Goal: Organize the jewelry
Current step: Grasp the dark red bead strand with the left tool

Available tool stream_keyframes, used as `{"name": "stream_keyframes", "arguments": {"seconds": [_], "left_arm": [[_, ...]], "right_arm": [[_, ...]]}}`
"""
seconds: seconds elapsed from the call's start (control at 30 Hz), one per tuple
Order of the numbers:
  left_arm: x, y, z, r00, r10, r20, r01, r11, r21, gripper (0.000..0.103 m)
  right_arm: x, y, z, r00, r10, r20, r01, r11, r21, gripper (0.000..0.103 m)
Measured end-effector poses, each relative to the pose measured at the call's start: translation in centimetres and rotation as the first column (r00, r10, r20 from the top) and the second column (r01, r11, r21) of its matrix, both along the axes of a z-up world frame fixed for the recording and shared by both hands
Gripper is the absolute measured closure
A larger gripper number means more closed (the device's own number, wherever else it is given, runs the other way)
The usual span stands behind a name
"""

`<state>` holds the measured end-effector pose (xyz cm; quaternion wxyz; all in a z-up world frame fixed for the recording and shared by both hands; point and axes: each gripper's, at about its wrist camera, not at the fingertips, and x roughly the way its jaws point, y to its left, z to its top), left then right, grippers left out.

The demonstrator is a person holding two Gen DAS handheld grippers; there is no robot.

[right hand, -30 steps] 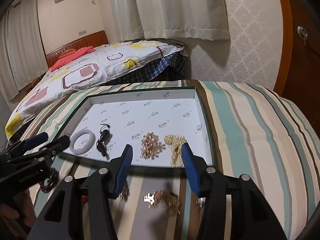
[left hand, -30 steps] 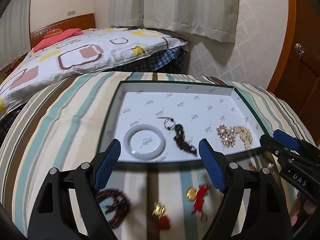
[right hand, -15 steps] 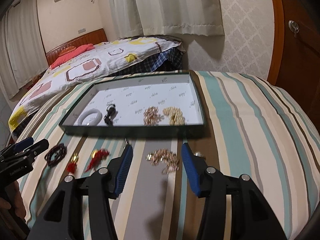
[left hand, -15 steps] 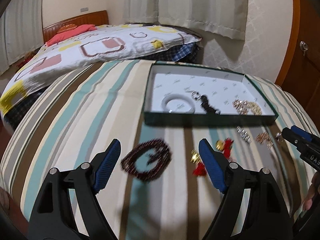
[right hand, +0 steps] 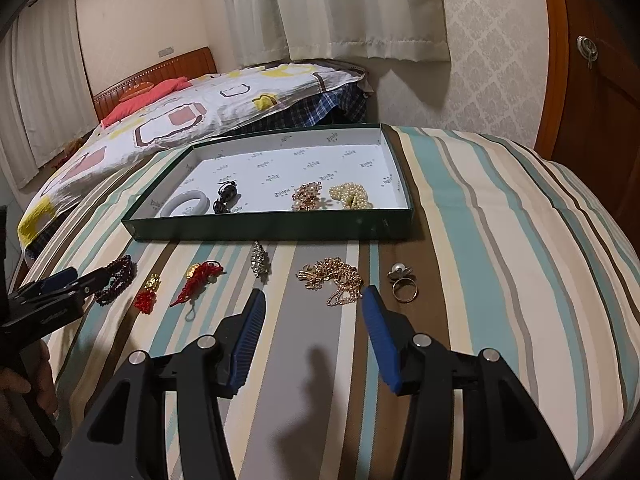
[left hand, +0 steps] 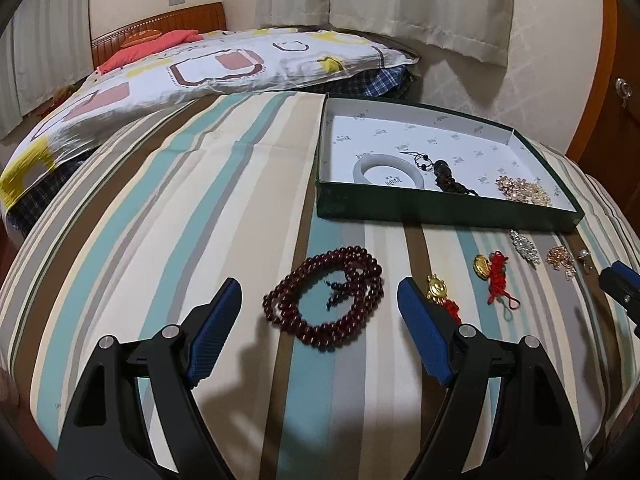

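Observation:
A green tray (left hand: pixel 440 212) (right hand: pixel 272 227) on the striped cloth holds a white bangle (left hand: pixel 387 167) (right hand: pixel 185 204), a dark cord piece (left hand: pixel 448 179), a rose-gold cluster (right hand: pixel 307 196) and pearls (right hand: pixel 351 197). In front of it lie dark red beads (left hand: pixel 326 300) (right hand: pixel 116 280), two red-and-gold charms (left hand: pixel 496 276) (right hand: pixel 200 278), a silver brooch (right hand: pixel 259 261), a gold chain (right hand: pixel 334 278) and a pearl ring (right hand: pixel 402 280). My left gripper (left hand: pixel 320 292) is open, just short of the beads. My right gripper (right hand: pixel 314 300) is open, just short of the gold chain.
The striped cloth (left hand: pixel 180 220) covers a rounded surface that drops off at the sides. A bed (right hand: pixel 180 112) with a patterned cover stands behind it. A wooden door (right hand: pixel 592 100) is at the right.
Both grippers have pulled back from over the tray toward me and now sit low over the loose jewelry in front of it. Both stay open and empty.

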<state>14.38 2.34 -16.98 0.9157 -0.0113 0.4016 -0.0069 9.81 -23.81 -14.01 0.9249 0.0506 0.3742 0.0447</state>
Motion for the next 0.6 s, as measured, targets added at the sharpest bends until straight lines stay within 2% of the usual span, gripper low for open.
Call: {"name": "stream_keyframes", "arguments": {"seconds": [0.23,0.3,0.33,0.4,0.43,0.5,0.6], "left_arm": [[1.5,-0.3,-1.3,0.999,-0.009,-0.048,0.008,1.0,-0.007,0.025],[1.6,-0.1,-1.8,0.998,-0.008,-0.069,0.007,1.0,-0.015,0.035],[1.4,-0.2,-1.8,0.998,-0.008,-0.056,0.008,1.0,0.004,0.04],[1.2,-0.5,-1.8,0.998,-0.03,-0.047,0.031,0.999,0.026,0.056],[1.0,-0.8,-1.7,0.998,-0.054,-0.037,0.055,0.998,0.03,0.061],[0.7,-1.3,-1.7,0.996,-0.081,-0.025,0.082,0.996,0.036,0.081],[0.5,-1.7,-1.7,0.996,-0.092,-0.016,0.093,0.995,0.046,0.083]], "right_arm": [[0.4,-0.4,-0.7,1.0,-0.005,-0.017,0.005,1.0,0.001,0.053],[0.5,-0.5,-0.9,1.0,-0.01,-0.021,0.01,1.0,0.002,0.053],[0.6,-0.7,-1.0,1.0,-0.013,-0.022,0.013,1.0,0.003,0.053],[0.8,-0.8,-1.1,0.999,-0.018,-0.027,0.018,1.0,0.003,0.053],[0.8,-0.8,-1.2,0.999,-0.02,-0.029,0.021,1.0,0.004,0.053],[1.0,-1.0,-1.4,0.999,-0.026,-0.035,0.026,1.0,0.004,0.053],[1.4,-1.2,-1.5,0.999,-0.03,-0.04,0.03,1.0,0.004,0.053]]}}
